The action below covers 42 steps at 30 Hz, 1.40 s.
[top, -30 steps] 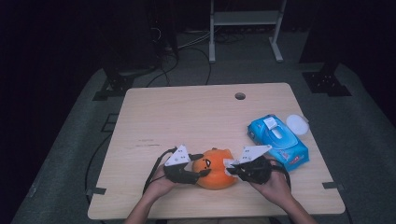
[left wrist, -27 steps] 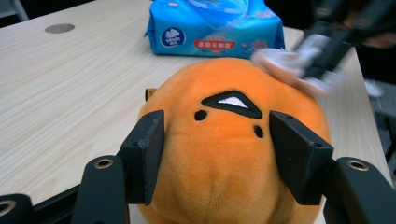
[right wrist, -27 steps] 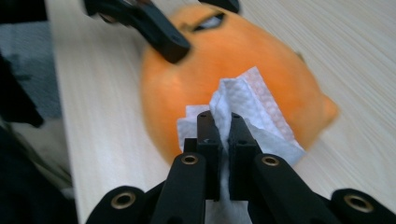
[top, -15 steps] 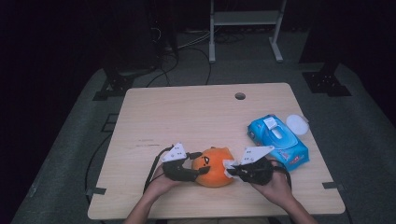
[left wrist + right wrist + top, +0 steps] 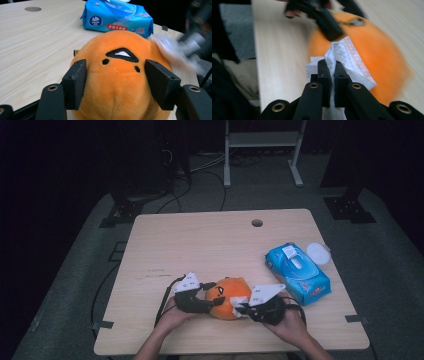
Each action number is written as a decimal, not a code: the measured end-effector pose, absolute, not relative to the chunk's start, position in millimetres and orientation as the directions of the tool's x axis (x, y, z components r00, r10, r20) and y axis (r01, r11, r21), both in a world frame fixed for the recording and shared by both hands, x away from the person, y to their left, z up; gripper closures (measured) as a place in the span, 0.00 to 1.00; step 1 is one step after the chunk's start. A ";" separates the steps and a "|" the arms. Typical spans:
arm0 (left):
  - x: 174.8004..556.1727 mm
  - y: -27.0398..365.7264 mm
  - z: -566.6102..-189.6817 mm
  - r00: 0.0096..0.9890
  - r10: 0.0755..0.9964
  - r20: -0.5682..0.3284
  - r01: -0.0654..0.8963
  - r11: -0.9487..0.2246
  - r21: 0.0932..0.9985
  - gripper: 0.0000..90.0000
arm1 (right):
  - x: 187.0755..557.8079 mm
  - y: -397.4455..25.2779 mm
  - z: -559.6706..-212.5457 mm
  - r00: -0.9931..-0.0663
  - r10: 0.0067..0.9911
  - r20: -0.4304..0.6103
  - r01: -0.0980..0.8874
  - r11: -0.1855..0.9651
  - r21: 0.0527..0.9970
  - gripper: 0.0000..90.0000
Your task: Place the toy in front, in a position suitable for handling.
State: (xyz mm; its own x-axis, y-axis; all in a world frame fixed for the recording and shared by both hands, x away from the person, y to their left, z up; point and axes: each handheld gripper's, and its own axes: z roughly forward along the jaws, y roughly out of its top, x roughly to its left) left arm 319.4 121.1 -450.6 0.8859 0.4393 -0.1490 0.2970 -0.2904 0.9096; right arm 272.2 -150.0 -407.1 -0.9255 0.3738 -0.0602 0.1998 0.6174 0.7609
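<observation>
Clamping an orange plush toy point(image 5: 120, 82) between its jaws, the left hand-held gripper point(image 5: 207, 301) steadies it near the worktop's point(image 5: 200, 245) front edge while the right hand-held gripper point(image 5: 331, 72), pinched shut on a white wipe point(image 5: 343, 58), presses it against the toy; a blue wipes pack point(image 5: 297, 272) lies just beside.

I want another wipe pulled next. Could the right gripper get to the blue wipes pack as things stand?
Probably not yet: the right gripper is shut on a white wipe at the orange plush. The table between it and the wipes pack looks free.
</observation>
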 end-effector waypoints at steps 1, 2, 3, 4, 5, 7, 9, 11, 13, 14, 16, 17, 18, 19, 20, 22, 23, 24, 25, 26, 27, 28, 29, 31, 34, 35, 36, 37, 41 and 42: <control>320.0 122.1 -451.2 0.885 0.439 -0.155 0.301 -0.287 0.909 0.40 | 275.9 -157.9 -407.3 -0.914 0.402 -0.047 0.225 0.602 0.766 0.96; 320.5 122.6 -451.5 0.886 0.437 -0.157 0.302 -0.285 0.910 0.40 | 280.2 -165.5 -407.7 -0.904 0.427 -0.033 0.248 0.586 0.771 0.96; 320.6 122.5 -451.6 0.886 0.436 -0.158 0.303 -0.284 0.910 0.40 | 284.6 -172.2 -408.5 -0.894 0.448 -0.019 0.269 0.569 0.777 0.95; 320.3 122.1 -451.5 0.886 0.436 -0.157 0.301 -0.284 0.910 0.40 | 288.4 -177.1 -409.7 -0.886 0.463 -0.002 0.289 0.557 0.778 0.95; 320.0 121.5 -451.3 0.886 0.438 -0.153 0.298 -0.285 0.911 0.39 | 291.6 -180.5 -411.2 -0.884 0.467 0.015 0.303 0.548 0.779 0.95; 319.4 120.0 -451.3 0.888 0.437 -0.144 0.289 -0.288 0.913 0.39 | 293.4 -181.2 -413.4 -0.886 0.461 0.050 0.323 0.536 0.780 0.96; 319.4 118.4 -451.3 0.891 0.433 -0.134 0.280 -0.294 0.914 0.38 | 289.3 -174.0 -412.6 -0.895 0.444 0.038 0.306 0.552 0.776 0.95; 318.6 116.2 -451.2 0.892 0.431 -0.136 0.281 -0.293 0.914 0.38 | 283.8 -163.2 -411.9 -0.910 0.413 0.034 0.285 0.563 0.776 0.95; 317.6 115.4 -450.6 0.894 0.430 -0.122 0.270 -0.301 0.915 0.38 | 279.0 -153.3 -411.4 -0.925 0.378 0.026 0.258 0.579 0.773 0.95; 317.6 115.4 -450.6 0.894 0.430 -0.122 0.270 -0.301 0.915 0.38 | 279.0 -153.3 -411.4 -0.925 0.378 0.026 0.258 0.579 0.773 0.95; 317.8 117.6 -451.1 0.891 0.433 -0.133 0.280 -0.297 0.913 0.38 | 279.5 -153.6 -408.5 -0.925 0.381 0.008 0.246 0.583 0.774 0.95; 318.2 118.5 -451.4 0.892 0.432 -0.134 0.281 -0.296 0.913 0.38 | 282.6 -157.7 -407.9 -0.919 0.393 0.018 0.258 0.568 0.782 0.95; 318.5 119.0 -451.8 0.892 0.431 -0.137 0.282 -0.294 0.913 0.38 | 285.9 -162.0 -407.5 -0.909 0.416 0.013 0.267 0.558 0.786 0.95; 318.8 119.7 -451.8 0.892 0.430 -0.139 0.284 -0.295 0.912 0.38 | 289.5 -167.0 -407.5 -0.900 0.436 0.012 0.279 0.552 0.786 0.95; 318.8 119.7 -451.8 0.892 0.430 -0.139 0.284 -0.295 0.912 0.38 | 293.3 -172.2 -408.4 -0.890 0.456 0.019 0.295 0.543 0.786 0.95; 319.4 119.9 -451.4 0.897 0.414 -0.156 0.291 -0.286 0.913 0.37 | 299.9 -180.8 -412.9 -0.880 0.468 0.082 0.347 0.515 0.784 0.95; 319.4 119.4 -450.0 0.899 0.408 -0.160 0.293 -0.289 0.911 0.35 | 301.4 -183.0 -415.1 -0.879 0.465 0.108 0.363 0.504 0.784 0.95; 319.4 119.4 -450.0 0.899 0.408 -0.160 0.293 -0.289 0.911 0.32 | 301.4 -183.0 -415.1 -0.879 0.465 0.108 0.363 0.504 0.784 0.95; 318.0 118.2 -446.2 0.903 0.400 -0.155 0.287 -0.295 0.911 0.31 | 299.5 -181.1 -416.9 -0.882 0.457 0.115 0.368 0.516 0.774 0.95; 318.0 118.2 -446.2 0.903 0.400 -0.155 0.287 -0.295 0.911 0.30 | 299.5 -181.1 -416.9 -0.882 0.457 0.115 0.368 0.516 0.774 0.95; 315.9 117.8 -443.9 0.908 0.393 -0.143 0.275 -0.305 0.912 0.30 | 292.7 -175.0 -417.3 -0.895 0.435 0.100 0.350 0.545 0.762 0.95; 315.6 117.5 -443.8 0.909 0.392 -0.141 0.273 -0.306 0.912 0.31 | 289.9 -172.7 -417.6 -0.900 0.424 0.100 0.344 0.552 0.760 0.95; 315.4 117.0 -444.2 0.910 0.391 -0.139 0.272 -0.306 0.912 0.33 | 285.9 -169.4 -417.9 -0.907 0.411 0.092 0.331 0.560 0.760 0.95; 315.7 115.9 -445.5 0.912 0.388 -0.130 0.262 -0.310 0.914 0.35 | 278.2 -161.1 -417.7 -0.918 0.388 0.084 0.310 0.571 0.760 0.95; 315.2 114.3 -447.0 0.912 0.393 -0.114 0.251 -0.315 0.915 0.38 | 272.2 -147.7 -416.1 -0.934 0.350 0.067 0.274 0.586 0.762 0.95; 314.9 114.7 -447.2 0.913 0.396 -0.100 0.242 -0.327 0.914 0.40 | 271.5 -144.4 -414.9 -0.936 0.348 0.052 0.263 0.592 0.762 0.95; 315.0 115.3 -447.5 0.912 0.401 -0.091 0.237 -0.332 0.913 0.41 | 271.6 -143.2 -413.1 -0.935 0.353 0.028 0.249 0.599 0.761 0.95; 315.1 115.8 -447.7 0.911 0.401 -0.099 0.244 -0.329 0.912 0.42 | 272.7 -144.4 -411.4 -0.933 0.360 0.024 0.247 0.589 0.770 0.95; 314.4 114.9 -448.3 0.913 0.398 -0.086 0.232 -0.337 0.912 0.42 | 281.1 -157.5 -407.5 -0.906 0.423 0.023 0.272 0.540 0.797 0.95; 314.3 114.9 -448.4 0.913 0.399 -0.086 0.233 -0.337 0.912 0.42 | 283.9 -161.1 -408.1 -0.898 0.439 0.025 0.283 0.534 0.797 0.95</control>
